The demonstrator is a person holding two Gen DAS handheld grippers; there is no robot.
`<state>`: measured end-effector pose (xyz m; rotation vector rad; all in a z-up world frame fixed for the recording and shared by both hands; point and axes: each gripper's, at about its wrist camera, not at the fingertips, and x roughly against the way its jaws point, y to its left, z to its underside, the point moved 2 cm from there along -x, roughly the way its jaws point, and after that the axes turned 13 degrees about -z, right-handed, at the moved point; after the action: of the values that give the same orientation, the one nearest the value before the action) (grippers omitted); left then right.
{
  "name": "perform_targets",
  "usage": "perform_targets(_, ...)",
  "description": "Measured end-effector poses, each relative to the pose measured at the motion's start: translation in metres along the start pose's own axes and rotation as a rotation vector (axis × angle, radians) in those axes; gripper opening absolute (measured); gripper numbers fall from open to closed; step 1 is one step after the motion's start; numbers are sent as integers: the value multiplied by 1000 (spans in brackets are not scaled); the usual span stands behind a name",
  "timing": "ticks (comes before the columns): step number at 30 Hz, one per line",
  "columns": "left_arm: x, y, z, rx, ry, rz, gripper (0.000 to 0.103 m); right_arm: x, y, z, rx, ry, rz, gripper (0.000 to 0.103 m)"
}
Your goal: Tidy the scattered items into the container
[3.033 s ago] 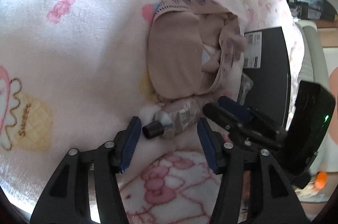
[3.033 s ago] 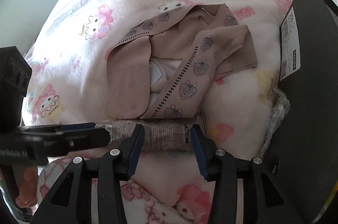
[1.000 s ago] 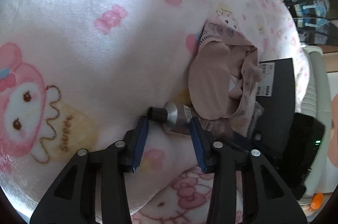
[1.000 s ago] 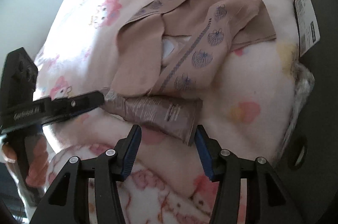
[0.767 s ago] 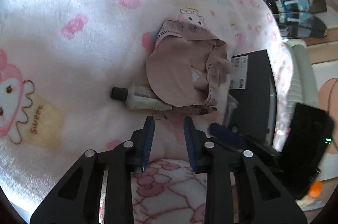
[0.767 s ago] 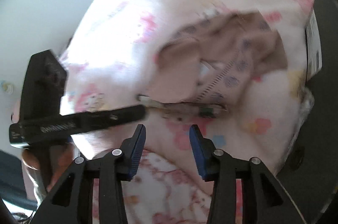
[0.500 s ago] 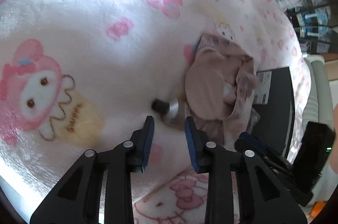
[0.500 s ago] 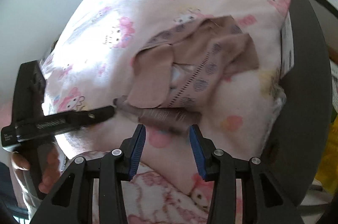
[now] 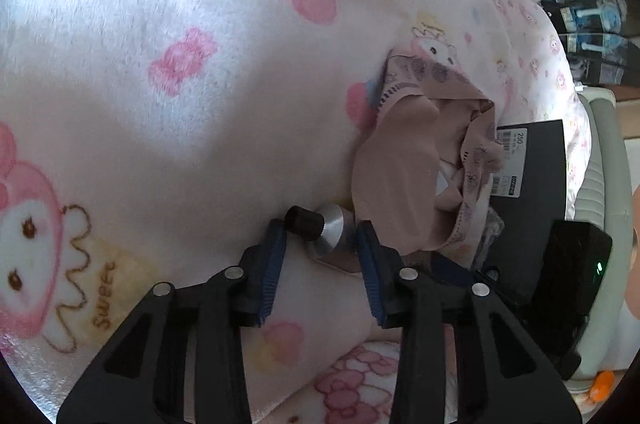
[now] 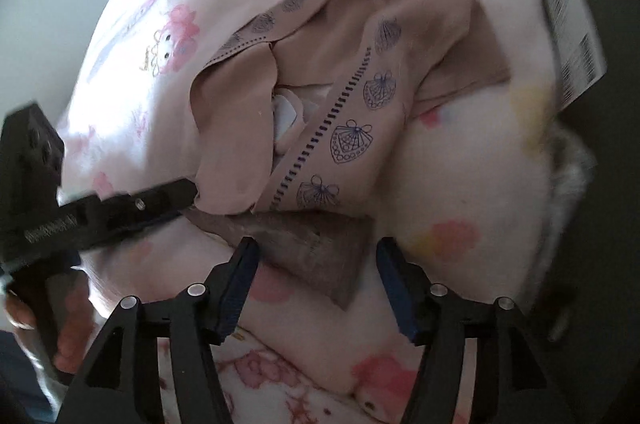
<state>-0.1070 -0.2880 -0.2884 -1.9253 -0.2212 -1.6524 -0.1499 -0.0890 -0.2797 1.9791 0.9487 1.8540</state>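
Note:
A silver-brown tube [image 9: 330, 230] with a black cap [image 9: 305, 220] lies on the pink cartoon blanket [image 9: 180, 63], its body partly under a tan patterned cloth [image 9: 404, 179]. My left gripper [image 9: 320, 244] is open, its blue pads either side of the cap end, apparently not squeezing it. In the right wrist view the tube's flat crimped end [image 10: 316, 252] lies between the open fingers of my right gripper [image 10: 316, 264]. The tan cloth [image 10: 332, 111] with shell prints sits just beyond. The left gripper's finger [image 10: 120, 212] reaches in from the left.
A black box with a white barcode label [image 9: 532, 167] lies right of the cloth; it also shows in the right wrist view [image 10: 592, 23]. Crinkled clear plastic [image 10: 568, 163] lies at its edge. The right gripper's black body [image 9: 568, 276] sits low right.
Both grippers have moved closer to the tube: the left pads now flank the cap, the right fingers flank the crimped end. Both jaws have opened wider than half a second ago.

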Motion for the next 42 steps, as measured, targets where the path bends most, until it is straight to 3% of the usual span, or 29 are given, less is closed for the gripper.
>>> perform_targets(6,31,-5,11,-32,-83,9,35,14,13,-3,50,-49,-30,56)
perform_targets(10,41,3,24,-22,-75,37,35,26,32,4,120,-66,1,53)
perform_targets(15,69,-6,33,-56,-127,13,34,60,44,9,133,-115,-23,51)
perform_targets(16,74,-11,34,-67,-134,23,21,68,48,10,141,-132,-29,51)
perform_targets(19,89,-37,40,-115,-130,140,20,83,63,7,165,-170,-71,42)
perform_targets(20,92,-48,42,-141,-136,143,20,94,68,9,169,-182,-123,42)
perform_targets(23,88,-64,42,-148,-156,41,20,106,74,12,179,-210,-141,42)
perform_targets(25,86,-61,41,-127,-151,47,20,108,69,14,173,-223,-68,42)
perform_targets(29,84,-43,39,-76,-162,-4,20,93,49,19,145,-210,-56,42)
perform_targets(34,69,-15,28,-18,-138,-29,34,88,47,30,220,-179,27,40)
perform_targets(36,57,-10,21,-19,-124,-48,34,81,53,32,244,-161,78,40)
perform_targets(40,38,-5,7,-10,-118,-70,35,47,51,24,173,-84,-25,40)
perform_targets(42,34,-1,1,5,-117,-71,36,45,46,23,157,-68,-6,40)
